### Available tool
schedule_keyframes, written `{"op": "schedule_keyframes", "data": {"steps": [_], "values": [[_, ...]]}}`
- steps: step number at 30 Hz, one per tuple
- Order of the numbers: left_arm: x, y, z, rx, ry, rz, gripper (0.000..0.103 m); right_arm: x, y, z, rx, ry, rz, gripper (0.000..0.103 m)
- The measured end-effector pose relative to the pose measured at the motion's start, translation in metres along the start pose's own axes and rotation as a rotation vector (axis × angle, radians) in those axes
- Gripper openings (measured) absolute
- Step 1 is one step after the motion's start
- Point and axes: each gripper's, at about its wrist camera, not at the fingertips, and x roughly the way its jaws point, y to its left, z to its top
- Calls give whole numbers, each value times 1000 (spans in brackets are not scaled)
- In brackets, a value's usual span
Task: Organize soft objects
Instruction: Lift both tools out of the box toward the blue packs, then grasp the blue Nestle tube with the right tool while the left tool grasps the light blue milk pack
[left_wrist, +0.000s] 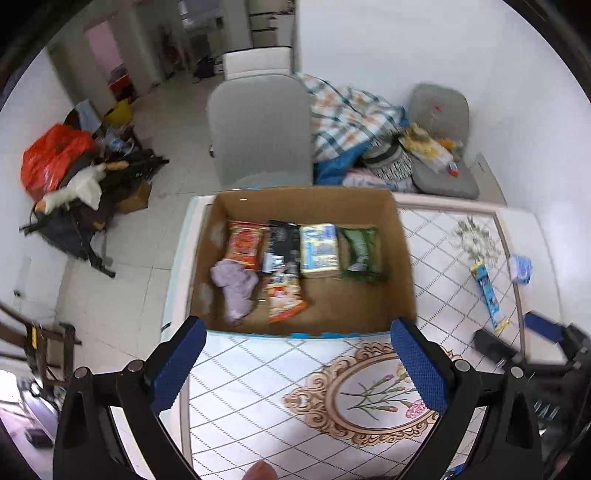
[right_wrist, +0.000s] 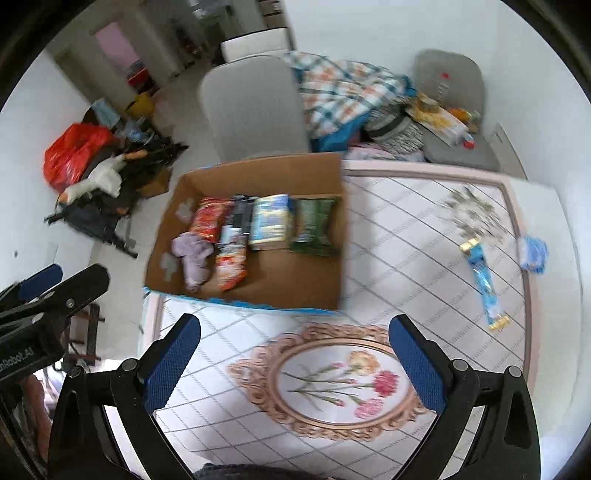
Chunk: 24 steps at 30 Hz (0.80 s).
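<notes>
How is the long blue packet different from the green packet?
The blue packet lies on the table, outside the box; the green packet sits inside it. The blue packet is long and thin with gold ends; the green packet is shorter and wider. The blue packet lies alone; the green packet is at one end of a row. Both lie flat.

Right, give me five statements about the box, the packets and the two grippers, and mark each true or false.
1. The cardboard box holds several packets. True.
2. The green packet lies on the table outside the box. False: it is inside, at the right end of the row.
3. The long blue packet lies on the tablecloth, right of the box. True.
4. The right gripper is shut on the purple cloth. False: its jaws are open and empty; the cloth is in the box.
5. The left gripper is open. True.
</notes>
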Motion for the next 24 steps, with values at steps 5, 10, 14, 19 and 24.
{"op": "schedule_keyframes", "data": {"steps": [5, 10, 14, 19, 24], "values": [[42, -82, 10, 81, 46, 9, 102, 24, -107, 10, 94, 58, -117, 103], [105, -155, 14, 139, 104, 97, 102, 97, -219, 21, 178, 196, -176, 103], [157, -201, 20, 175, 184, 136, 102, 155, -266, 30, 196, 264, -192, 95], [202, -240, 27, 225, 245, 192, 102, 211, -296, 34, 196, 335, -251, 83], [218, -262, 32, 243, 287, 183, 102, 232, -319, 28, 229, 380, -218, 48]]}}
